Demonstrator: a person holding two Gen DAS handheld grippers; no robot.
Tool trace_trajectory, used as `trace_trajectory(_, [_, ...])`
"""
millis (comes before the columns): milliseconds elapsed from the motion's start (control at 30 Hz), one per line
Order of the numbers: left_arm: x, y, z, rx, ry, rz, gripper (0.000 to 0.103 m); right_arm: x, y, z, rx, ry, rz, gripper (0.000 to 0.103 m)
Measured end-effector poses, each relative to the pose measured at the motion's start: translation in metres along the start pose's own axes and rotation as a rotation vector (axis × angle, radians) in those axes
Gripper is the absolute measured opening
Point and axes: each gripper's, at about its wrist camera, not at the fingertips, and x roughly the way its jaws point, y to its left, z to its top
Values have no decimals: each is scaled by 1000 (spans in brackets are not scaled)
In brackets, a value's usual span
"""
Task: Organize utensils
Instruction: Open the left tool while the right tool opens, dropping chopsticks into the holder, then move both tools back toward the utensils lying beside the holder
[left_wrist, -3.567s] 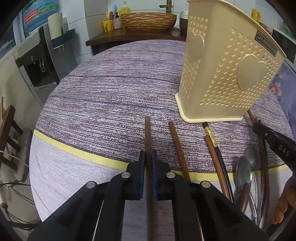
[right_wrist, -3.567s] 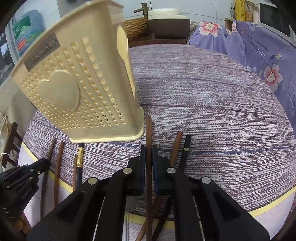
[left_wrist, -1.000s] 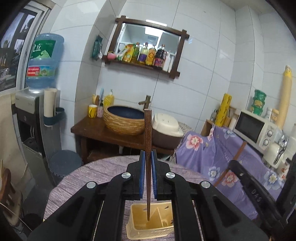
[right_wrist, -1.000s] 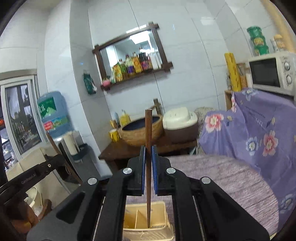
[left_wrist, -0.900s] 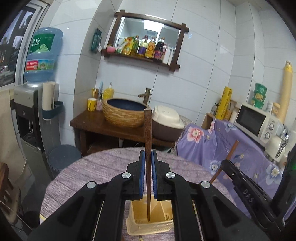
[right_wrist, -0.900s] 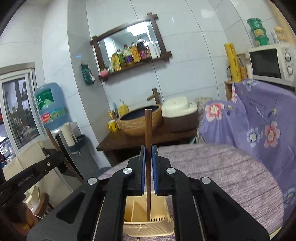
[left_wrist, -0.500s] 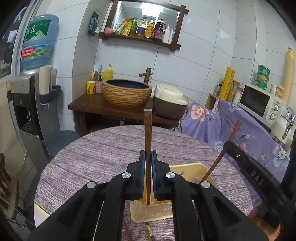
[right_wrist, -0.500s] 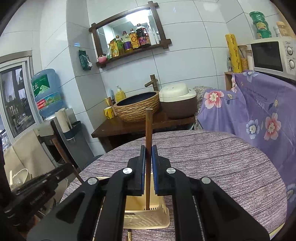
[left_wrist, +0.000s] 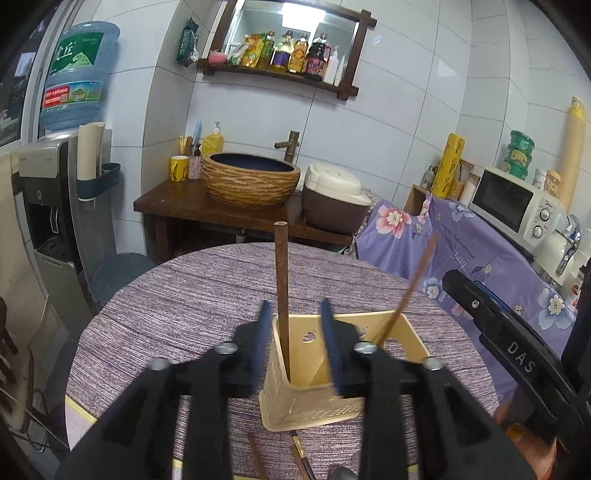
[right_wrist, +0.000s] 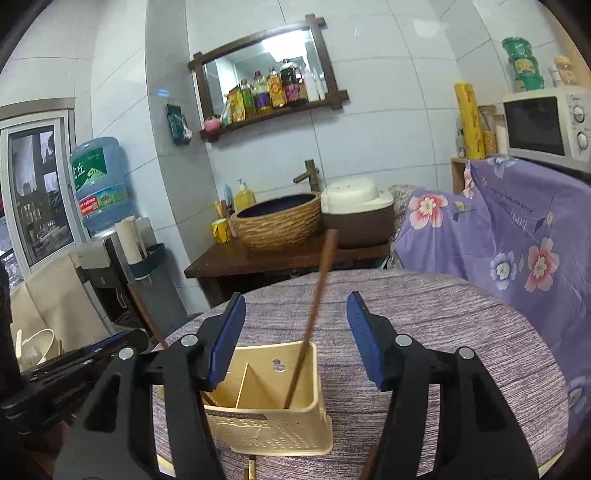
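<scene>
A cream plastic utensil holder (left_wrist: 314, 402) (right_wrist: 273, 424) stands on the round purple table. A brown chopstick (left_wrist: 282, 295) stands upright in its left compartment. A second brown chopstick (right_wrist: 314, 310) leans in its right compartment; it also shows in the left wrist view (left_wrist: 406, 295). My left gripper (left_wrist: 297, 347) is open and empty just above the holder. My right gripper (right_wrist: 295, 339) is open wide and empty above the holder. More chopsticks (left_wrist: 301, 458) and a spoon lie on the table in front of the holder.
The round table (left_wrist: 184, 310) has a purple woven cloth. Behind it are a wooden stand with a basket-style basin (left_wrist: 251, 181) and a rice cooker (left_wrist: 334, 199). A water dispenser (left_wrist: 48, 177) stands left. A floral cloth and a microwave (left_wrist: 513, 206) are at the right.
Both grippers have opened and let go of their chopsticks, which now stand in the holder. Both grippers have come lower and closer to the holder.
</scene>
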Motion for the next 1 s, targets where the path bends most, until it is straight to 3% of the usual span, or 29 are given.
trace_trajectory(33, [-7,1,-2,0,-20,-2,50,-4,1,0,-12,-5,-5,58])
trace_trajectory(133, [-21,3,-8,17,-33,7,60,-18,1,-4,-27,-16,9,58])
trace_trajectory(267, [-32,8,-28,24,10,7,79,-33,0,-16,-57,5,14,62])
trace_trajectory(367, [-33,14,-44,23,66,7,87,-42,-3,-31,-77,51,27,63])
trace_trajectory(467, [-33,20,-68,30,114,22,90,-48,-8,-51,-80,119,40,72])
trace_trajectory(667, [-24,35,-117,17,221,61,90,-56,-17,-101,-93,253,7,72])
trace_trajectory(867, [-25,40,-150,29,274,113,87,-65,-26,-141,-87,322,-22,72])
trace_trajectory(1000, [-25,45,-166,10,312,117,80,-74,-31,-162,-102,335,-92,72])
